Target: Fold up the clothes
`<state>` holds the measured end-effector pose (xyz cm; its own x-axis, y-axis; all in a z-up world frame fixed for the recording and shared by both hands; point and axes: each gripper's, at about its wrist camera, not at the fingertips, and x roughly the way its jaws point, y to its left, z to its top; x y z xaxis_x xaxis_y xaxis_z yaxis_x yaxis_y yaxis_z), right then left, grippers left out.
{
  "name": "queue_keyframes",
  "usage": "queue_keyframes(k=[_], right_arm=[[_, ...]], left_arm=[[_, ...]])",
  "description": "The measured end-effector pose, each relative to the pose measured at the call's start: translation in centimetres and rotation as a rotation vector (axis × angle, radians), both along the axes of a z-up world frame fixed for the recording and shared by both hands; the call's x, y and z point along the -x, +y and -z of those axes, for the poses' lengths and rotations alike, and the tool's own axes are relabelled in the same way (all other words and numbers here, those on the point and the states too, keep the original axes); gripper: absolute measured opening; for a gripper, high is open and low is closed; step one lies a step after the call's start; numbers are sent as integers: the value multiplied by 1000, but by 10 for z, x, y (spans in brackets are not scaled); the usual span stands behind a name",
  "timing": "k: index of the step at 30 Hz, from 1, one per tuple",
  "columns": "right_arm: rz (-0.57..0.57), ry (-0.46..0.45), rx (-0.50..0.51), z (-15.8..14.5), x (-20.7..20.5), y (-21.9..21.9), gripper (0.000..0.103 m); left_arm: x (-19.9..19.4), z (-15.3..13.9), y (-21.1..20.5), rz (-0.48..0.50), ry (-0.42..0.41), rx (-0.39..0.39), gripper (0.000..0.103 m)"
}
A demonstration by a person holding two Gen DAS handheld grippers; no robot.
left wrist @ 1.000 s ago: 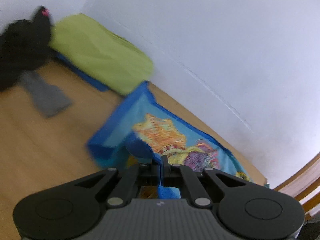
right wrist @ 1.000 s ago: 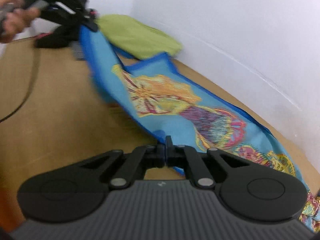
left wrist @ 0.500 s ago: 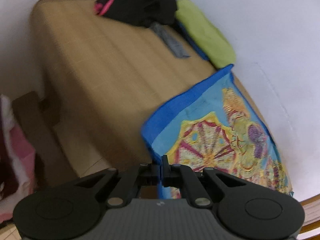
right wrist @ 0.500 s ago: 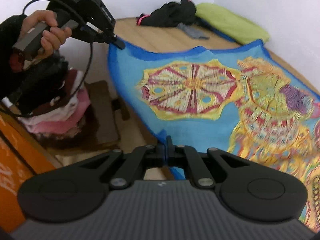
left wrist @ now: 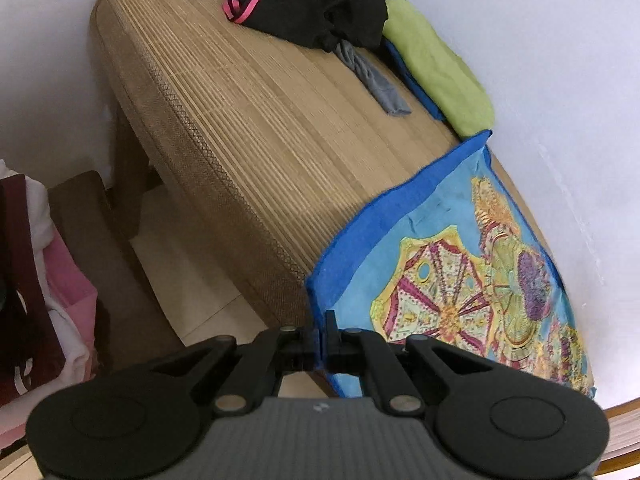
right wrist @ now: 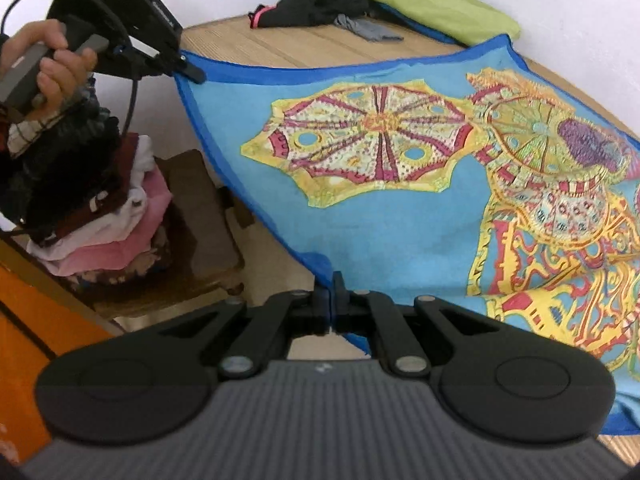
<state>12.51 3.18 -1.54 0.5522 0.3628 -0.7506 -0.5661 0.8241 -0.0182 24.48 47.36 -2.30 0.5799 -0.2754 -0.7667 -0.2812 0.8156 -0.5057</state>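
Left gripper [left wrist: 322, 330] and right gripper [right wrist: 333, 295] each clamped on a corner of blue patterned scarf [right wrist: 400, 216], stretched beyond bamboo-mat bed [left wrist: 260, 128] front edge.

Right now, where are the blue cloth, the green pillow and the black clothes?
blue cloth [right wrist: 400, 224]: right wrist view, plain blue middle.
green pillow [left wrist: 440, 68]: left wrist view, top surface.
black clothes [left wrist: 320, 12]: left wrist view, middle of pile.

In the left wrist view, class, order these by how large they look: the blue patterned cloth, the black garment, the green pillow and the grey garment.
1. blue patterned cloth, though it lies nearest the camera, which enlarges it.
2 and 3. black garment and green pillow: they look about alike, so I won't rank them.
4. grey garment, clearly smallest.
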Motion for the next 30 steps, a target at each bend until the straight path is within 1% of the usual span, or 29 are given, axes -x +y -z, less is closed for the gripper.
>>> queue_keyframes(k=[3,7,9,10,11,12,13,15,16,17,19,20,21,22,23,24,25,26,27,28,30], right_arm=[[-8,1,7,1,-1,1,4],[10,6,12,-2,-6,-3,6],[11,60,16,1,-10,-3,8],[9,84,23,3,-11,-3,10],[11,97,33,3,-10,-3,14],[20,100,38,2,-9,-4,16],[39,86,36,0,-6,-8,19],[95,63,19,-6,-2,-20,21],[140,56,-1,-11,-1,-31,21],[192,50,-24,-15,0,-43,21],[330,31,-81,-24,3,-75,21],[422,17,-115,-28,6,-96,21],[522,1,-144,-31,8,-117,21],[633,-20,-166,-33,12,-138,21],[745,-40,-184,-33,16,-159,21],[863,-59,-204,-31,21,-181,21],[992,-79,-233,-27,29,-206,21],[1114,-92,-270,-22,37,-231,24],[1221,-94,-318,-15,46,-255,24],[1307,-96,-365,-9,54,-276,24],[1430,-114,-441,1,68,-313,24]], left_arm=[[-5,5,1,5,14,20,2],[-14,11,1,16,36,19,2],[-17,15,3,21,60,5,6],[-17,14,4,25,62,-11,8],[-16,12,5,30,62,-29,9],[-16,11,6,34,62,-47,9],[-15,9,7,38,62,-65,11],[-14,6,10,47,61,-101,13],[-13,5,11,52,61,-119,16],[-12,3,12,56,61,-137,17],[-19,-8,4,95,19,-180,21],[-23,-13,-1,116,-4,-202,24],[-29,-18,-10,149,-30,-208,25],[-36,-22,-20,184,-57,-211,29],[-43,-26,-30,219,-83,-214,36],[-51,-28,-43,255,-104,-212,40],[-61,-28,-59,283,-108,-210,41],[-70,-28,-75,310,-103,-199,41],[-79,-25,-90,337,-95,-183,41],[-87,-23,-105,365,-88,-167,42],[-101,-17,-133,393,-63,-164,42]])
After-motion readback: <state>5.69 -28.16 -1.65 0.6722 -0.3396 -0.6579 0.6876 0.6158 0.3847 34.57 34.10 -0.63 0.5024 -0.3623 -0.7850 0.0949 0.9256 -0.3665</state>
